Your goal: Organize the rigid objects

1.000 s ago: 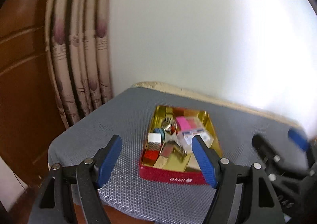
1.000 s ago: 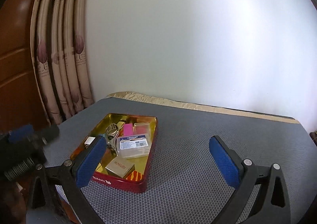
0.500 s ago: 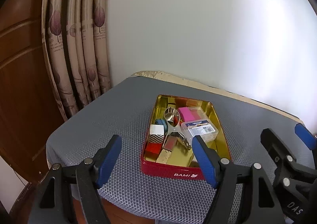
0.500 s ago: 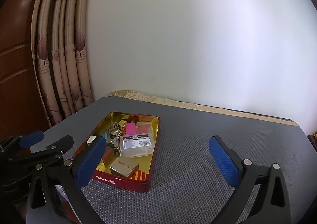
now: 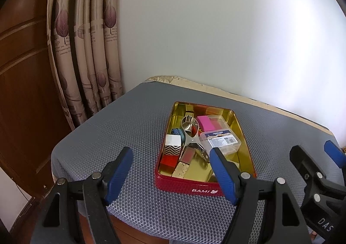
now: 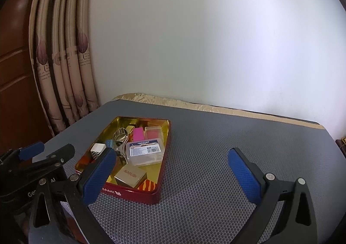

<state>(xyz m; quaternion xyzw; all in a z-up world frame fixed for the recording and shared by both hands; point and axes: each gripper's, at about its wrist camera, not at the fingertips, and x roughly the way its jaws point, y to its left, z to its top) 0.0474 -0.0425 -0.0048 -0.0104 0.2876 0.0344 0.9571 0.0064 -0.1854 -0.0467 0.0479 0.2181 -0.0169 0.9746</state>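
The left claw (image 5: 168, 170) is showing two black plastic arms with bright blue bumpy pads (image 5: 117, 171) on the insides. Round silver screws (image 5: 245, 176) are sitting on the arms. The right claw (image 6: 173, 176) is looking just the same: black arms, blue pads, silver screws (image 6: 270, 176). White letters are showing on each claw's black body.

Red tin (image 5: 186, 186), gold inside, on grey honeycomb mat (image 5: 134, 127).

left gripper (image 5: 170, 170) swung right — steadier, sharper view
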